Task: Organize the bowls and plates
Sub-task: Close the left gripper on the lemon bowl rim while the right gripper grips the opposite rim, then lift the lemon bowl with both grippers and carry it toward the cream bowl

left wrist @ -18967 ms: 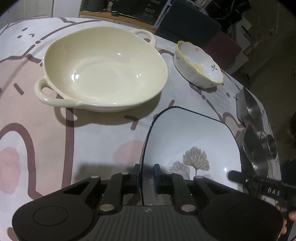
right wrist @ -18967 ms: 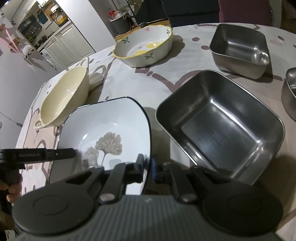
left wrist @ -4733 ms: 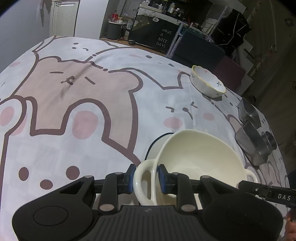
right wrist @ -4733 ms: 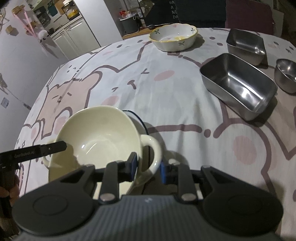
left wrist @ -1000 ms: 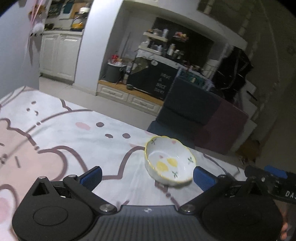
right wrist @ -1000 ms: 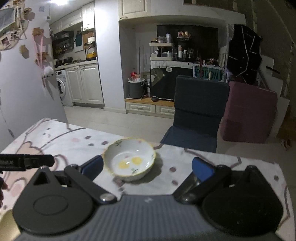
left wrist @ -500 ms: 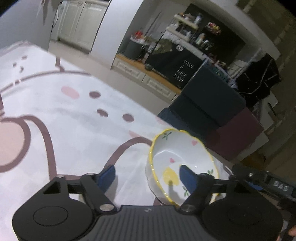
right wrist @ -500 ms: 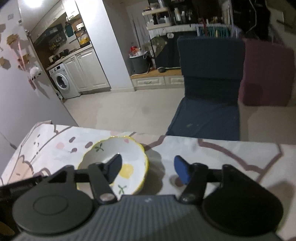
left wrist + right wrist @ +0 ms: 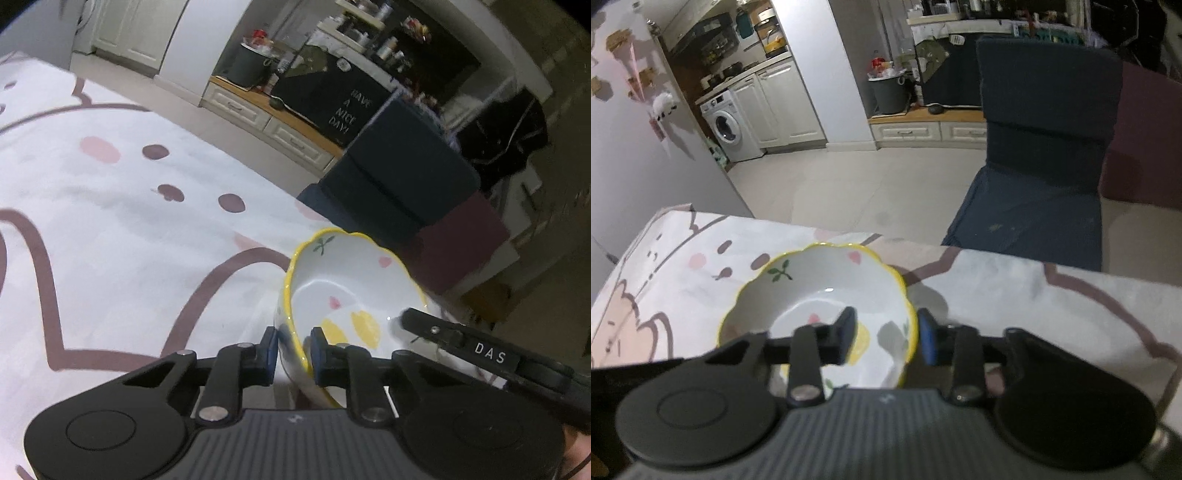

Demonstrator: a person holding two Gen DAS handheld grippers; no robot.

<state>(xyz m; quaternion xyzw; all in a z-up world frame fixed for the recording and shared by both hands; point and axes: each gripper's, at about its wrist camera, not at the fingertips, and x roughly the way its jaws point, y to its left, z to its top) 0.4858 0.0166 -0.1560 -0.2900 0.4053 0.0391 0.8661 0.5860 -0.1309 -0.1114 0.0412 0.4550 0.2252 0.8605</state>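
A white scalloped bowl (image 9: 351,288) with a yellow rim and painted fruit stands near the far edge of the table. My left gripper (image 9: 293,347) straddles the bowl's near-left rim, one pad outside and one inside; its jaws are closing and the pads lie against the wall. In the right wrist view the bowl (image 9: 827,295) has my right gripper (image 9: 886,334) over its right rim. Those jaws are closing too, but the inner finger stands clear of the wall. A finger of the right gripper (image 9: 443,334) reaches in over the bowl's right side.
The tablecloth (image 9: 110,221) is white with pink and brown bear outlines. The table's far edge (image 9: 997,254) runs just behind the bowl. A dark blue chair (image 9: 1034,129) stands beyond it, next to a maroon seat (image 9: 461,236).
Both grippers have come down and forward onto the bowl. Their jaws have narrowed from wide open, and each now has the rim between its fingers.
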